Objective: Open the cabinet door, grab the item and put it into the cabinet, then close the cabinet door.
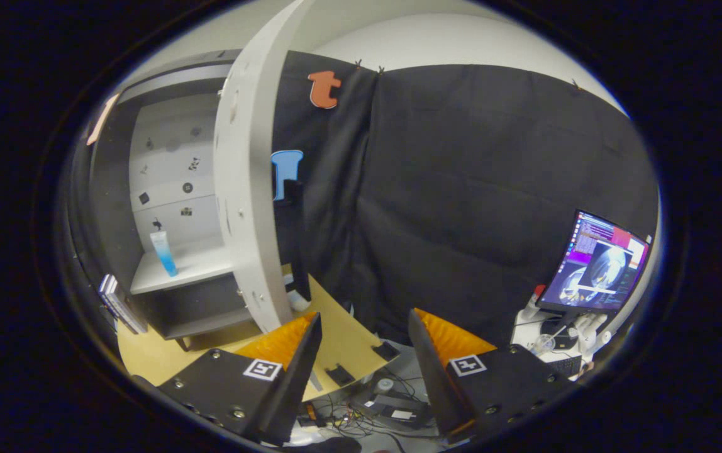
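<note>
The cabinet stands to the left of my fingers on a tan table, and its door hangs open, edge-on toward me. Inside, a blue and white tube stands upright on the pale shelf, well beyond my left finger. My gripper is open with nothing between its fingers, drawn back from the cabinet past the table's edge. The door's edge rises just beyond the left fingertip, apart from it.
A stack of thin flat things leans by the cabinet's left side. Small dark pieces lie at the table's near edge. Below are cables and a box. A monitor and desk clutter stand at the right.
</note>
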### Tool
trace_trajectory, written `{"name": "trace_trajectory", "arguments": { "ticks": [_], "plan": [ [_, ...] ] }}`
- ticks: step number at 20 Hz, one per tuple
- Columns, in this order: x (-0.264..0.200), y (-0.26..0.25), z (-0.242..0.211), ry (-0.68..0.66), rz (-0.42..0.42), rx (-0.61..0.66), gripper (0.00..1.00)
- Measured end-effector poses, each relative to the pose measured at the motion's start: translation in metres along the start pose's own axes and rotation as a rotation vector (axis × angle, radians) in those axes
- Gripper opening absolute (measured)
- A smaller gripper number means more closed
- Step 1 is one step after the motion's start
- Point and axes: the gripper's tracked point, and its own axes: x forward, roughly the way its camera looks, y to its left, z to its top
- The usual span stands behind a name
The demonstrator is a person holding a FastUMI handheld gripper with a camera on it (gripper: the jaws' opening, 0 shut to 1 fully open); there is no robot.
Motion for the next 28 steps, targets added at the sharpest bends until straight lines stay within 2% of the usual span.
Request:
{"name": "trace_trajectory", "arguments": {
  "ticks": [3,7,10,13,18,25,28],
  "plan": [
    [0.014,0.003,0.016,-0.050,-0.005,0.025,0.82],
    [0.023,0.018,0.023,-0.078,0.031,0.024,0.82],
    [0.029,0.018,0.022,-0.086,0.013,-0.006,0.81],
    [0.027,0.023,0.024,-0.094,0.050,-0.013,0.81],
    [0.017,0.041,0.021,-0.086,0.142,-0.028,0.80],
    [-0.005,0.081,0.010,-0.061,0.335,-0.047,0.80],
    [-0.017,0.117,0.004,-0.044,0.437,-0.053,0.80]
  ]
}}
